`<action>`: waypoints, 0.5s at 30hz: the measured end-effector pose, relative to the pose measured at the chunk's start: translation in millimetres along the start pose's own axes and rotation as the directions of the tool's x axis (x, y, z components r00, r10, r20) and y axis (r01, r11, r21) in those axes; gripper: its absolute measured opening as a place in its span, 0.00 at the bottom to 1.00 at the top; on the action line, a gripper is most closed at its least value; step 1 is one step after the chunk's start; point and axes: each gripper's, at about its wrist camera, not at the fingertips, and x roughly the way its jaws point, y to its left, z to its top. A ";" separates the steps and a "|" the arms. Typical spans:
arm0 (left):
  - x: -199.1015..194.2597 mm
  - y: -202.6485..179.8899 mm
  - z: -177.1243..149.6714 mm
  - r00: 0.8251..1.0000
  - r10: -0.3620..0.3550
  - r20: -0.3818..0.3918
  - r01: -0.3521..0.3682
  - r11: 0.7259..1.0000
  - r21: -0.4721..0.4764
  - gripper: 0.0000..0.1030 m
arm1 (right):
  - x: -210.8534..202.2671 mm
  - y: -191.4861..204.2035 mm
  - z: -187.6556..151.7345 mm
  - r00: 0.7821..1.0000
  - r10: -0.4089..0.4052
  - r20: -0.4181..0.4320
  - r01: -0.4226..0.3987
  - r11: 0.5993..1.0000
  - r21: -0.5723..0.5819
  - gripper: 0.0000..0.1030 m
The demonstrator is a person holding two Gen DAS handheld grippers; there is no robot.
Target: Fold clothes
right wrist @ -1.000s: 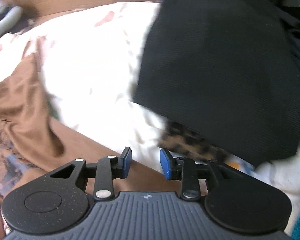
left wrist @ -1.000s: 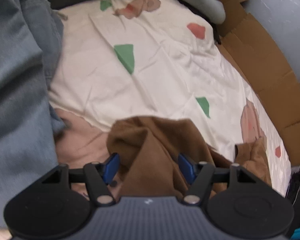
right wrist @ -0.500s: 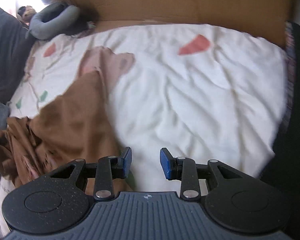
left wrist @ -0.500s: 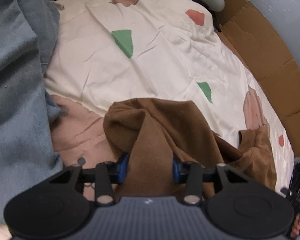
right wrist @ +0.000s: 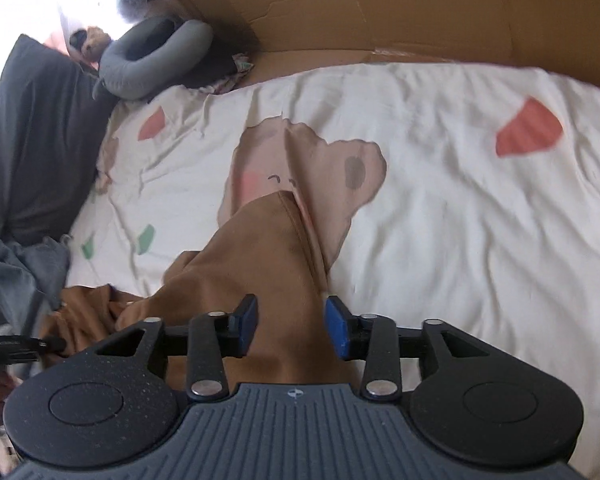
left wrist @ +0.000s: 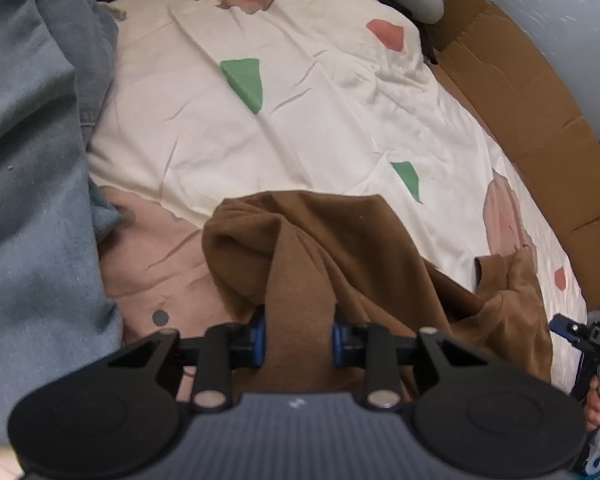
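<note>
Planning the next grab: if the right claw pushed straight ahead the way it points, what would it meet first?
The brown garment: its fabric already lies between the open right claw, whose jaws have just been opening. Beyond it lies the bedsheet.

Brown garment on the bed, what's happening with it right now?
A person is working a crumpled brown fabric garment on a cream patterned bedsheet with two handheld claws. The left claw has just been closing and is pinched on a bunched fold of the garment. The right claw has just been opening; its blue pads straddle another part of the cloth without pressing on it. Nothing is folded yet. A pile of blue-grey denim lies beside it.
</note>
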 end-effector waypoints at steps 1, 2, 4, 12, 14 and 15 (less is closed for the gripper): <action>1.1 0.7 0.0 1.000 0.001 -0.002 -0.001 1.000 -0.003 0.30 | 4.5 1.2 1.6 1.000 -0.007 -0.007 0.007 1.000 -0.007 0.45; 2.1 1.4 0.0 1.000 0.002 -0.003 -0.002 1.000 -0.007 0.30 | 7.8 1.5 2.5 1.000 -0.007 -0.012 0.007 1.000 -0.012 0.45; 5.5 2.0 -0.1 1.000 0.004 -0.007 -0.004 1.000 -0.016 0.30 | 14.0 1.8 4.0 1.000 -0.003 -0.022 0.003 1.000 -0.019 0.45; 2.8 2.3 -6.0 1.000 -0.005 0.005 0.005 1.000 -0.021 0.22 | 23.9 10.4 6.8 0.997 0.011 -0.070 -0.016 0.997 -0.076 0.02; 0.3 3.4 -7.2 1.000 -0.009 0.006 0.009 1.000 -0.018 0.18 | 15.6 14.2 8.8 0.998 0.025 -0.049 -0.029 0.997 -0.077 0.01; -1.0 4.1 -7.4 1.000 -0.006 0.007 0.007 1.000 -0.017 0.17 | 10.5 16.4 10.0 0.999 0.036 -0.038 -0.039 0.997 -0.070 0.01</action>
